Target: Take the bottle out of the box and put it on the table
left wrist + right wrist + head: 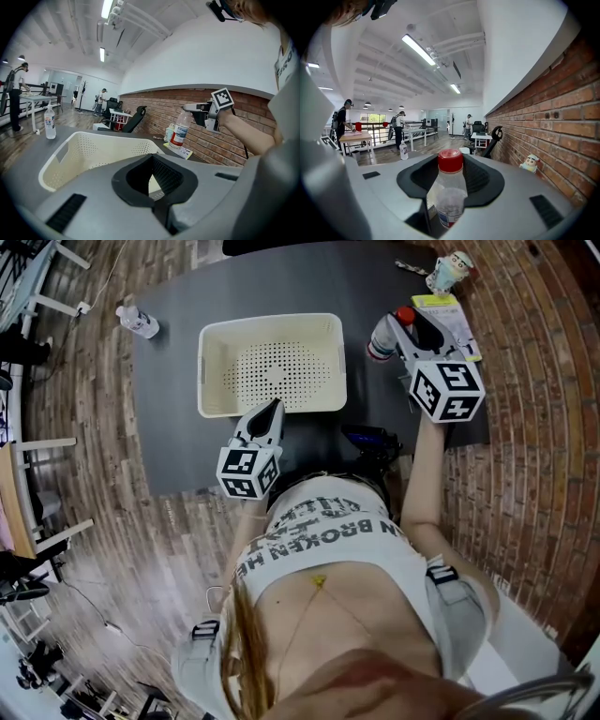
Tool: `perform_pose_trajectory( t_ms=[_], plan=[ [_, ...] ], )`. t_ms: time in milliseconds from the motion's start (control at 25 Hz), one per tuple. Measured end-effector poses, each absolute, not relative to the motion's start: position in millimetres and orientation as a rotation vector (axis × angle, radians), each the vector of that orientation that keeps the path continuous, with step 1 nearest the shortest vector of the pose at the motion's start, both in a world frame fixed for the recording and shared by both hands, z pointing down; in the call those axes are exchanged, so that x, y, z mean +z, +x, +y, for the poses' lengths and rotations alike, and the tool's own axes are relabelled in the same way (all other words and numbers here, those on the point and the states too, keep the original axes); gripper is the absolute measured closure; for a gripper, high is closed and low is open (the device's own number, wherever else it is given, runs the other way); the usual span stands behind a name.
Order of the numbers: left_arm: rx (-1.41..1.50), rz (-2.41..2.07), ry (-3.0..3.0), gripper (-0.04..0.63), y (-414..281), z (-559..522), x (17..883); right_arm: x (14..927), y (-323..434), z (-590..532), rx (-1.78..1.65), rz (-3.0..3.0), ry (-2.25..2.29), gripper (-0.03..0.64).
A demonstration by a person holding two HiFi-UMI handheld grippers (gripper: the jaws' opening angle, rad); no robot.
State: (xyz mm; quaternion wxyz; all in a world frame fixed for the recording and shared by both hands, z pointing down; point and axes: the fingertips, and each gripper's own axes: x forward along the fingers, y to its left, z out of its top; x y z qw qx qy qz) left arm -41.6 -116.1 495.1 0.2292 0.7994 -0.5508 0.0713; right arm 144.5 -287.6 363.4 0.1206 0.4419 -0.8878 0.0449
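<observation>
The cream perforated box (202, 371) stands on the dark table (169, 427), and nothing shows inside it. To the right of the box, my right gripper (398, 329) is shut on a clear bottle (382, 337) with a red cap. In the right gripper view the bottle (447, 197) stands upright between the pads. The left gripper view shows the bottle (179, 130) hanging close over a yellow booklet (180, 151). My left gripper (270, 411) is shut and holds nothing, at the near rim of the box (79, 154).
A second water bottle (139, 322) stands at the table's far left corner. A small figurine (448, 270) and the yellow booklet (448, 315) lie at the far right, by the brick wall. The table's near edge runs just below the left gripper.
</observation>
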Motion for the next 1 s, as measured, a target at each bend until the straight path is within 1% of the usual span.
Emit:
perform_pose_trajectory(
  t_ms=[1000],
  plan=[
    [0.173,-1.565,2.165,0.591,-32.0,-116.5,496.7,381.5,160.9,-295.6,0.166,-2.581,1.265,0.459]
  ],
)
